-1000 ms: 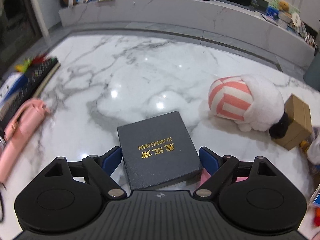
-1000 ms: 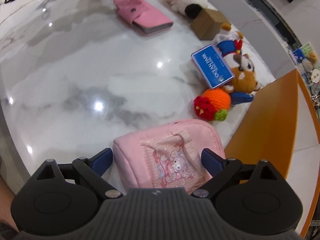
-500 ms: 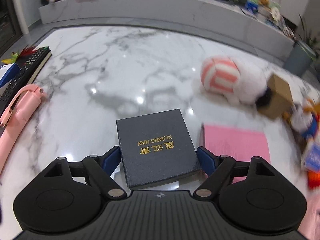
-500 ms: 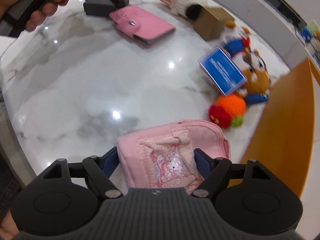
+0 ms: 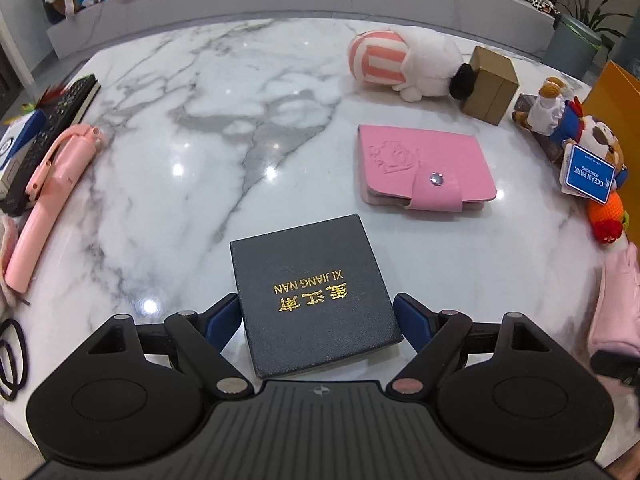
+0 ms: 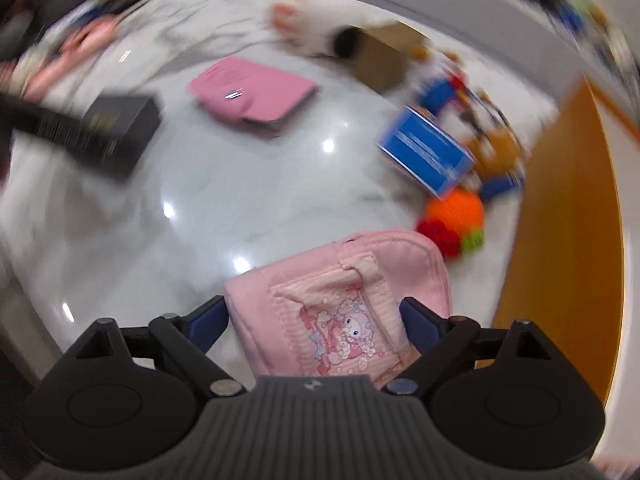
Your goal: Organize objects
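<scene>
A black gift box (image 5: 314, 296) (gold lettering, "XI JIANG NAN") is held between the jaws of the left gripper (image 5: 318, 320); both blue pads are pressed to its sides, and it seems carried above the marble counter (image 5: 200, 128), though contact underneath cannot be ruled out. A pink cartoon-print pouch (image 6: 340, 304) is clamped by the right gripper (image 6: 314, 320), jaws closed on its flanks.

On the counter, from the left view: pink snap wallet (image 5: 426, 174) at 1 o'clock, striped plush (image 5: 400, 64) and brown carton (image 5: 492, 84) farther out, pink selfie stick (image 5: 52, 196) at 10 o'clock.

Risks, as judged: the box's smooth sides are gripped only near the rear edge, so a tilt could let it pivot and slip. The right view is heavily blurred (fast motion), and the soft pouch could sag free or clip the crochet toy (image 6: 454, 216) nearby.
</scene>
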